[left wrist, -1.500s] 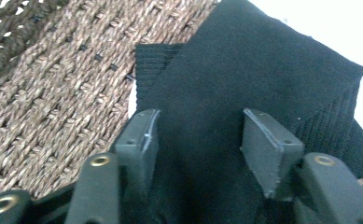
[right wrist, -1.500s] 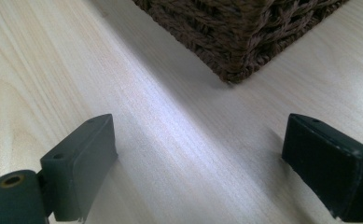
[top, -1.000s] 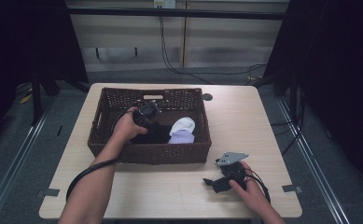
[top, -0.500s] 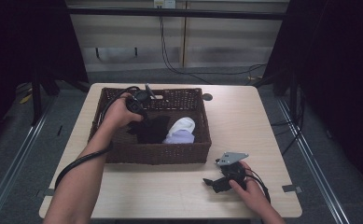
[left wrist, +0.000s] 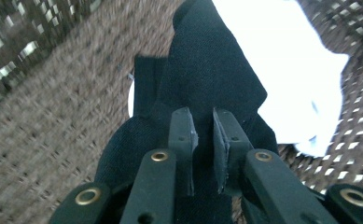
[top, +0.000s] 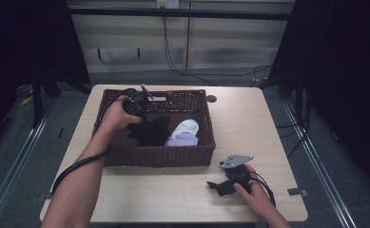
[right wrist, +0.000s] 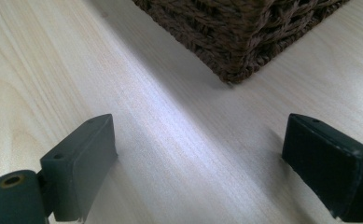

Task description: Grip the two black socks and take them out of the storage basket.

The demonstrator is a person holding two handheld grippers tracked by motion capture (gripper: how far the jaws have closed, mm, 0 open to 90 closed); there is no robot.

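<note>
The left gripper (left wrist: 202,128) has its jaws pinched on a black fabric garment (left wrist: 207,79), which hangs from them over the dark woven wicker basket (top: 159,156), a white cloth (left wrist: 282,70) just beyond. The right gripper (right wrist: 198,158) rests with jaws spread wide on the pale wooden table (right wrist: 160,140), the basket's corner ahead of them.

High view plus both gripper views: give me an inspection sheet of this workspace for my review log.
Surface: light wooden table, bare apart from the basket and the right hand.
Job's things: black cloth pinched and lifted inside the brown wicker basket; white cloth lies beside it in the basket.
Clutter: nothing seen.
Grippers: left gripper shut on the black cloth above the basket; right gripper open, resting on the table near the basket's corner.
Cables: left gripper's cable trails along the forearm; wall cables hang behind the table.
Surroundings: grey floor, dark curtains at both sides.
</note>
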